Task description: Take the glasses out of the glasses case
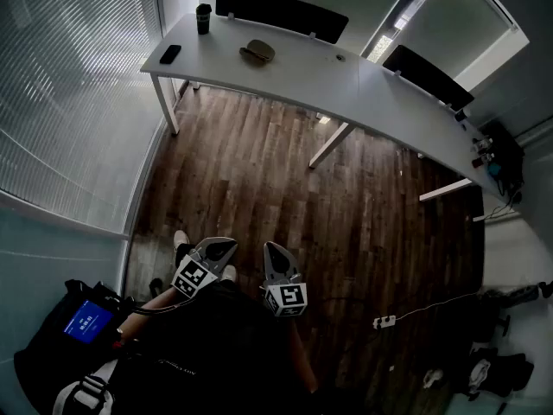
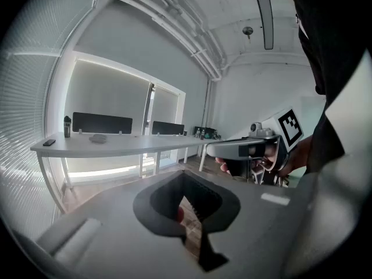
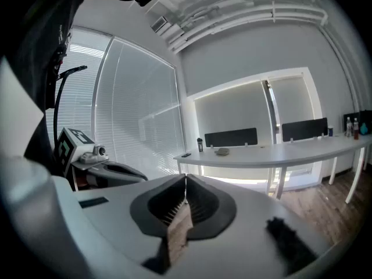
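Observation:
The glasses case (image 1: 257, 52) is a small grey-brown oval lying closed on the far white table (image 1: 294, 72). It also shows small in the left gripper view, glasses case (image 2: 97, 138), and the right gripper view, glasses case (image 3: 222, 151). No glasses are visible. Both grippers are held close to the person's body, far from the table, over the wooden floor. My left gripper (image 1: 226, 247) (image 2: 183, 182) has its jaws together with nothing in them. My right gripper (image 1: 270, 249) (image 3: 185, 182) is shut and empty too.
A black cup (image 1: 203, 18) and a dark phone (image 1: 170, 54) sit at the table's left end. Black partition screens (image 1: 281, 11) stand behind it. Bottles (image 1: 482, 150) crowd its right end. A power strip (image 1: 384, 322) lies on the floor, a bag (image 1: 73, 335) at lower left.

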A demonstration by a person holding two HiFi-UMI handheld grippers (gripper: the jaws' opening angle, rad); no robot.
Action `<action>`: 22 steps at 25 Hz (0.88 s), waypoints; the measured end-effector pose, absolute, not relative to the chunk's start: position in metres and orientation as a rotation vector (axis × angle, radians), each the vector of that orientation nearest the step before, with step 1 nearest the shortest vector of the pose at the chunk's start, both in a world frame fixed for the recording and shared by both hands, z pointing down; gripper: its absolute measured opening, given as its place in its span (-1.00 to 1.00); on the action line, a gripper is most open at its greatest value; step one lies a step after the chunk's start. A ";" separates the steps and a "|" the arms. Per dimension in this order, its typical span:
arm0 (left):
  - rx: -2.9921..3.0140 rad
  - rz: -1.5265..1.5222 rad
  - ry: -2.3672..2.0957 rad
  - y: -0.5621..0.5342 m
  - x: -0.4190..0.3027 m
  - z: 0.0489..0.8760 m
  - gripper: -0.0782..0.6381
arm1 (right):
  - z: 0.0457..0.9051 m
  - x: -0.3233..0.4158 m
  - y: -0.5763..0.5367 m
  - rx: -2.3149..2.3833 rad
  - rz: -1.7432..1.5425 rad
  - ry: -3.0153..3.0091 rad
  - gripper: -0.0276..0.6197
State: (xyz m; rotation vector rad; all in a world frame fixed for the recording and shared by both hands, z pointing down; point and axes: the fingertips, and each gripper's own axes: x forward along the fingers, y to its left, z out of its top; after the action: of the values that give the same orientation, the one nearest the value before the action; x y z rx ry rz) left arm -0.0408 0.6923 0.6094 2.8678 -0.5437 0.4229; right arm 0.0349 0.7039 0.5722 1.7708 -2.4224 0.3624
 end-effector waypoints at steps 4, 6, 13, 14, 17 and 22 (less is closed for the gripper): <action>2.887 0.429 -0.553 0.683 -0.040 0.605 -0.76 | 0.571 0.036 0.695 1.756 0.354 -2.421 -0.89; 2.905 0.444 -0.562 0.679 -0.040 0.601 -0.76 | 0.567 0.036 0.690 1.747 0.358 -2.425 -0.89; 2.874 0.428 -0.635 0.659 -0.051 0.593 -0.76 | 0.570 0.025 0.667 1.646 0.416 -2.455 -0.89; 2.871 0.436 -0.642 0.657 -0.055 0.594 -0.76 | 0.572 0.020 0.662 1.628 0.421 -2.462 -0.89; 2.868 0.451 -0.667 0.647 -0.070 0.597 -0.76 | 0.575 0.000 0.648 1.576 0.422 -2.489 -0.89; 2.864 0.427 -0.704 0.619 -0.086 0.591 -0.76 | 0.577 -0.026 0.619 1.512 0.432 -2.509 -0.89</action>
State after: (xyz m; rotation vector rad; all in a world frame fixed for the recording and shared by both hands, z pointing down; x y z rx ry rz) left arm -0.0858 0.6188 0.5907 2.8644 -0.7037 0.4274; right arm -0.0257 0.6187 0.5768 1.5124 -2.5088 0.4319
